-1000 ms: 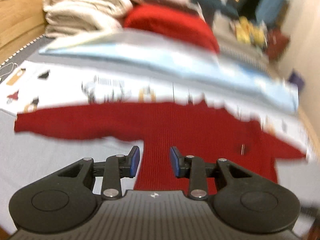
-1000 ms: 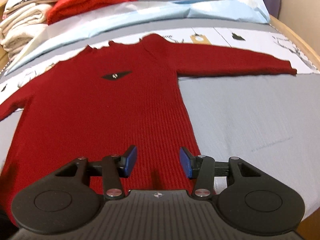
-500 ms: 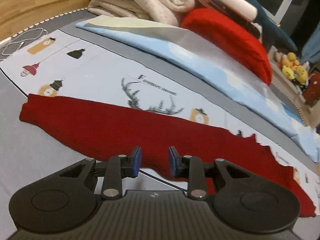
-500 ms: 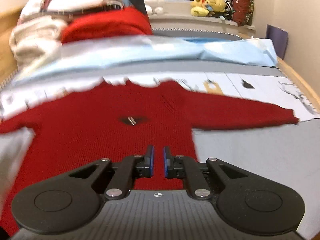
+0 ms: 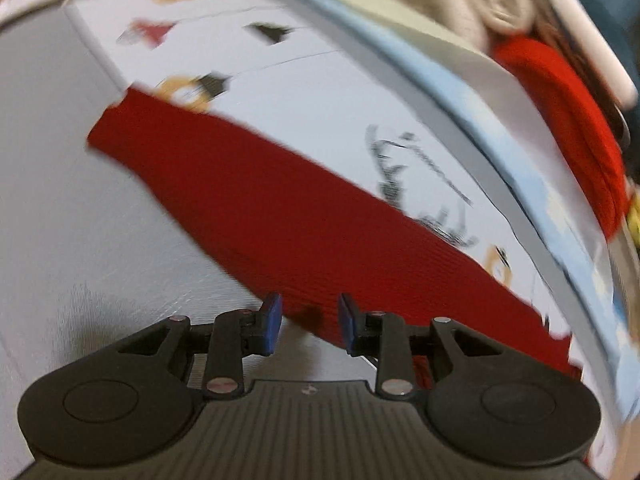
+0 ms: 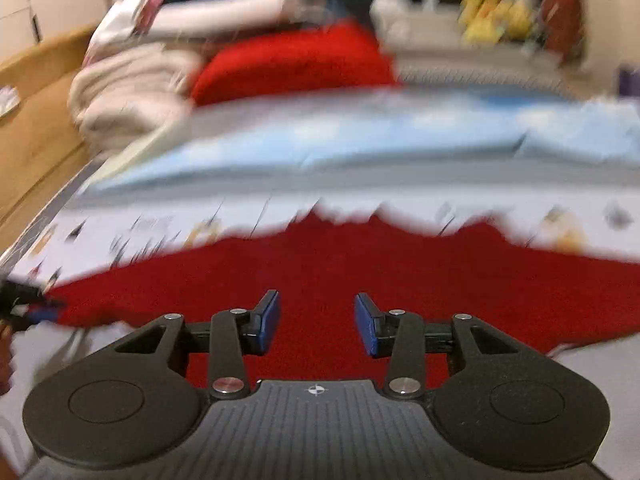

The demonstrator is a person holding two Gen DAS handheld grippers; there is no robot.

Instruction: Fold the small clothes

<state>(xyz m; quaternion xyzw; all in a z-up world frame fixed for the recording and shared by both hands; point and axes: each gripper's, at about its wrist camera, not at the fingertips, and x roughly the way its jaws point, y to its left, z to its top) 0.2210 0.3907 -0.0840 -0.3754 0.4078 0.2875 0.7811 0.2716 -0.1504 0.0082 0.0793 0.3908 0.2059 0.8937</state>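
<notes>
left gripper [image 5: 307, 323]: black body, ribbed grey plate, blue pads [image 5: 273, 322], silver screws | right gripper [image 6: 316, 323]: same black body, blue pads [image 6: 267, 322], small cross mark on plate

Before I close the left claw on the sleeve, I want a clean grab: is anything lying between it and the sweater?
Nothing visible does. The left claw is open with the sweater sleeve's lower edge right in front of its fingers, flat on the bare sheet. The view is motion-blurred, so small items could go unseen.
</notes>
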